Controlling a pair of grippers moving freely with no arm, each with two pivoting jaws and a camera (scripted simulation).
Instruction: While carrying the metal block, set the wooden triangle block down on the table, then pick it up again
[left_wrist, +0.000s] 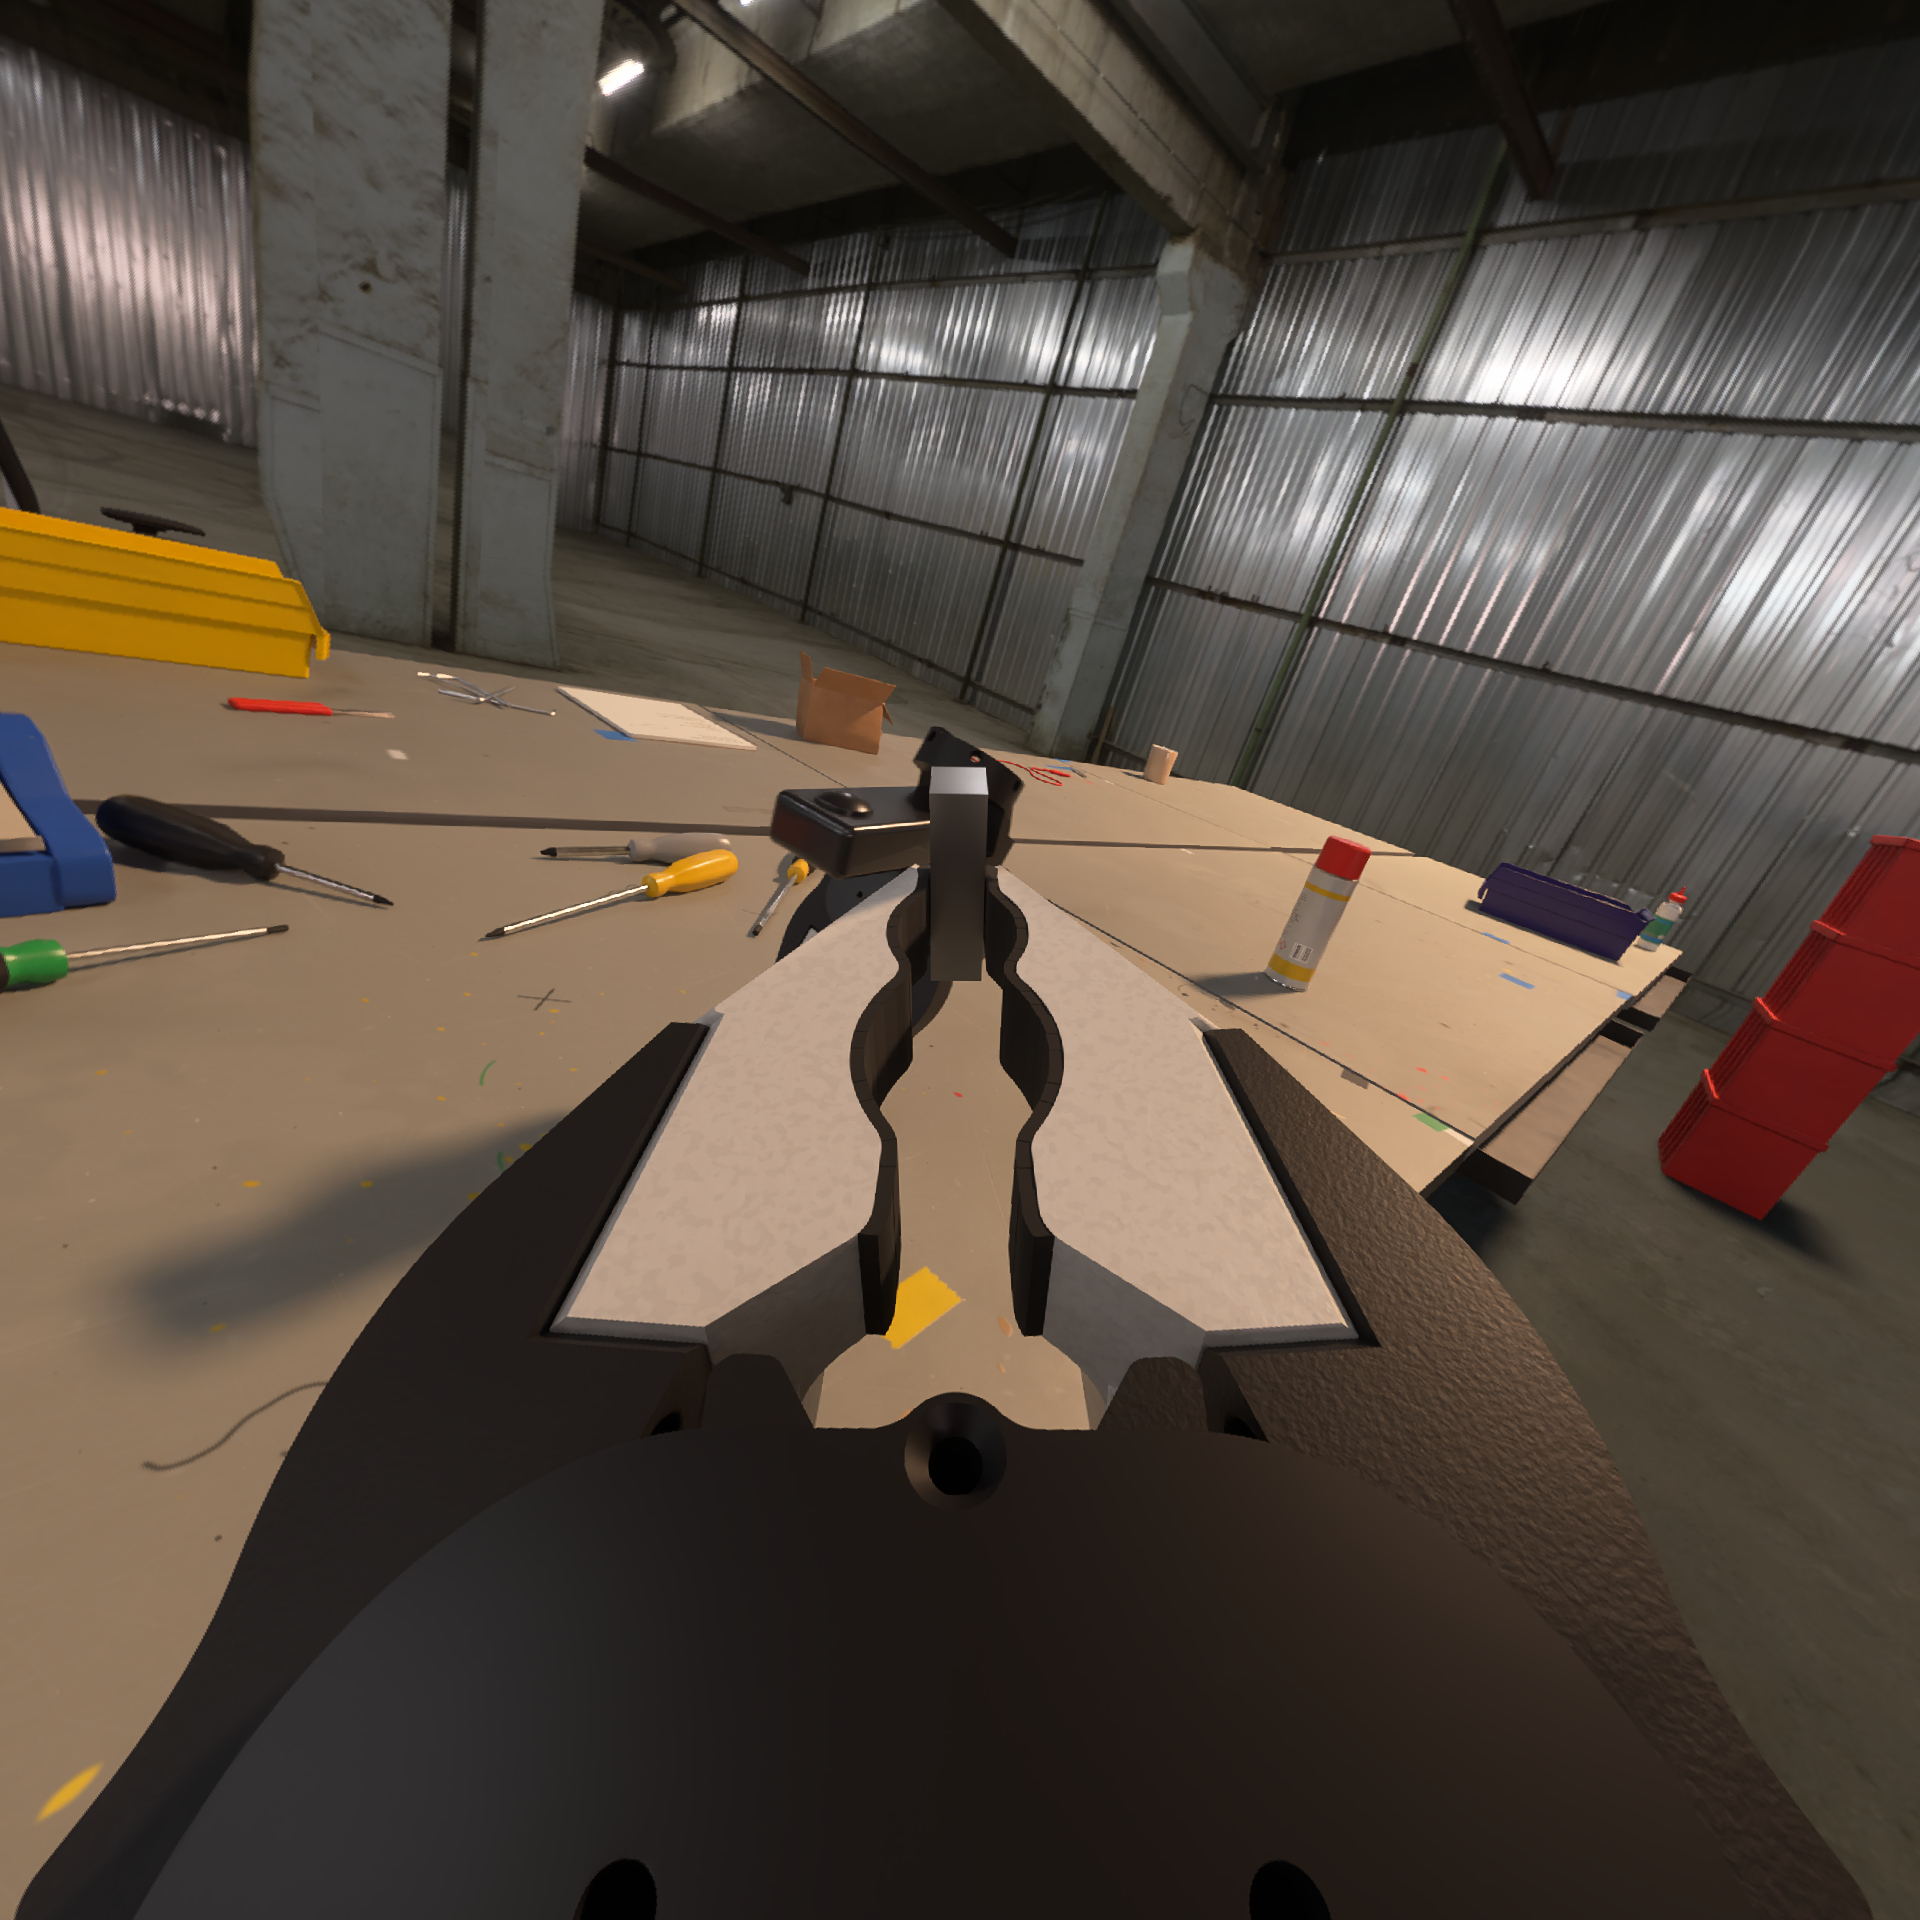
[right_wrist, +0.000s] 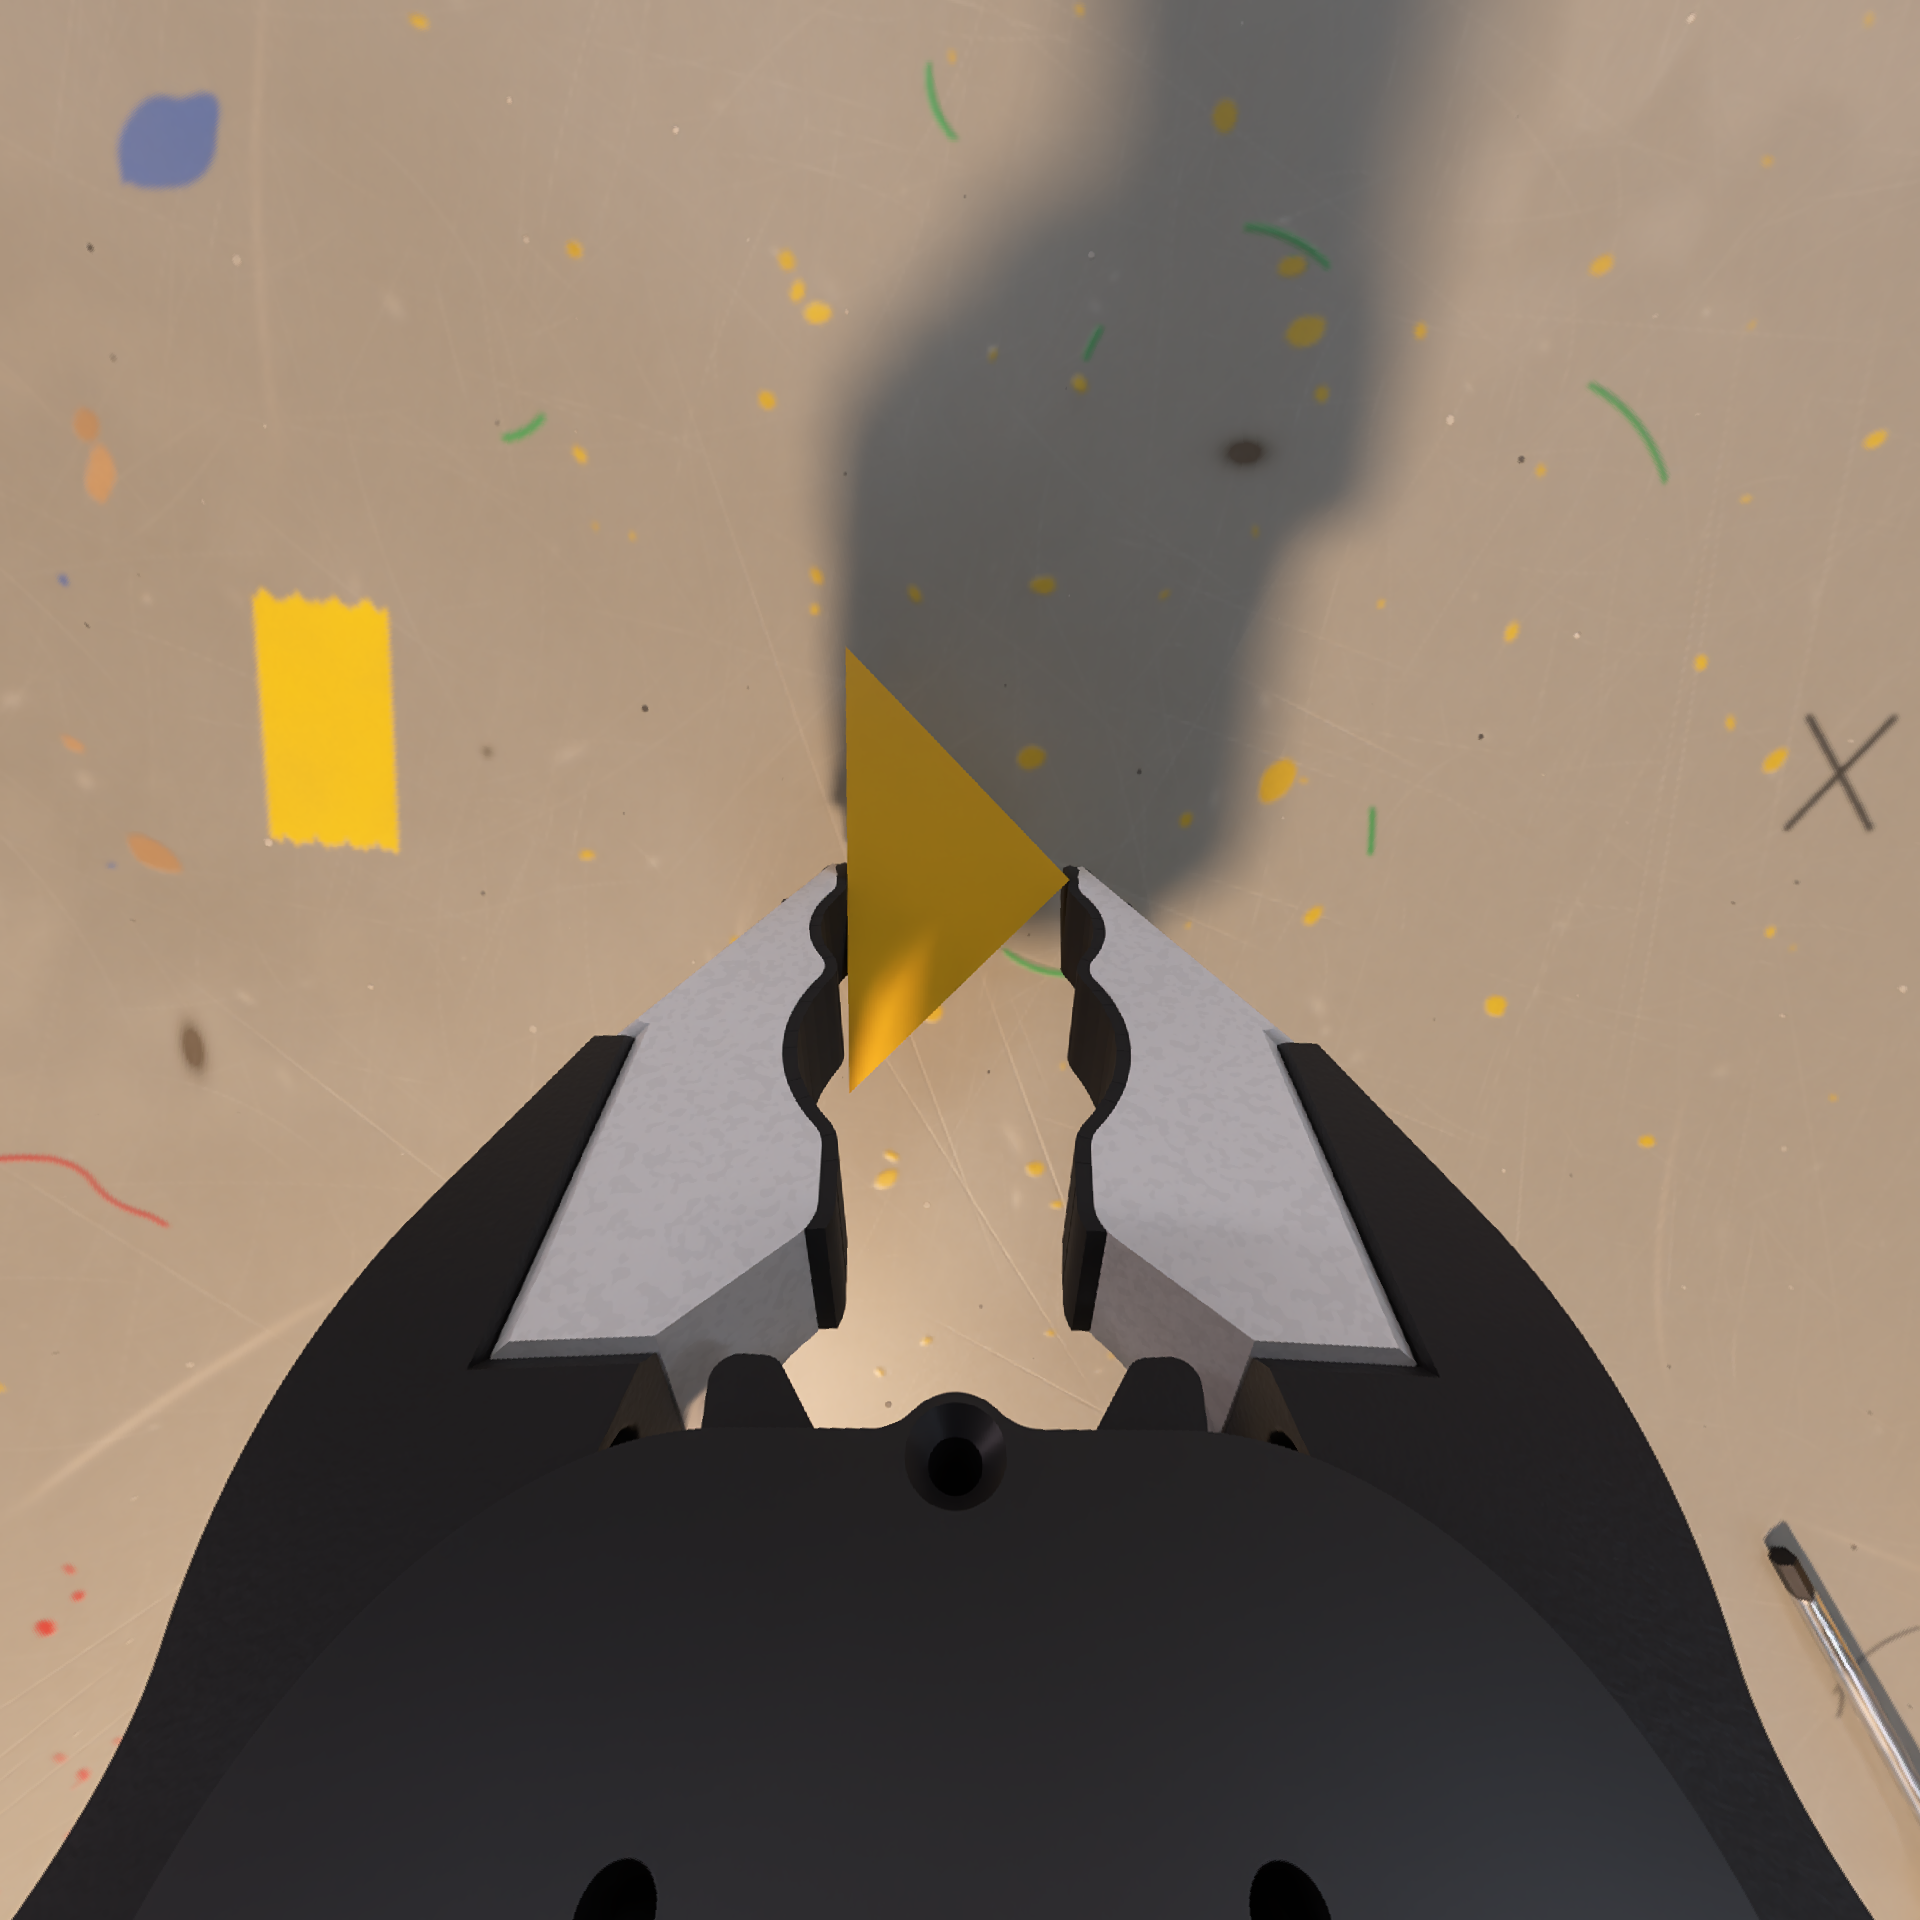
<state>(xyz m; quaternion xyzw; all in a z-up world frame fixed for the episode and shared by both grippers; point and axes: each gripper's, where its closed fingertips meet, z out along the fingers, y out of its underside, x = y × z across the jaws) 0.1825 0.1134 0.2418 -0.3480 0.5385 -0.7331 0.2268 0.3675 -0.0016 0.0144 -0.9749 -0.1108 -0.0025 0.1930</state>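
My left gripper (left_wrist: 958, 883) is shut on the metal block (left_wrist: 956, 831), a grey bar held upright between the fingertips above the table (left_wrist: 312, 1091). Just beyond it, the black body of the right gripper (left_wrist: 857, 831) shows, pointing down. In the right wrist view, my right gripper (right_wrist: 956, 878) looks straight down at the table (right_wrist: 520, 312). It is shut on the wooden triangle block (right_wrist: 935, 831). The block's flat side lies against the left finger and its apex touches the right fingertip. I cannot tell whether the block touches the table.
Several screwdrivers (left_wrist: 644, 888) lie to the left. A yellow bin (left_wrist: 156, 592) and a blue bin (left_wrist: 42, 821) stand at far left. A spray can (left_wrist: 1314, 914) and a purple bin (left_wrist: 1558, 909) stand to the right, near the table edge (left_wrist: 1538, 1101). Red bins (left_wrist: 1808, 1029) stand on the floor. A screwdriver tip (right_wrist: 1839, 1652) lies at lower right.
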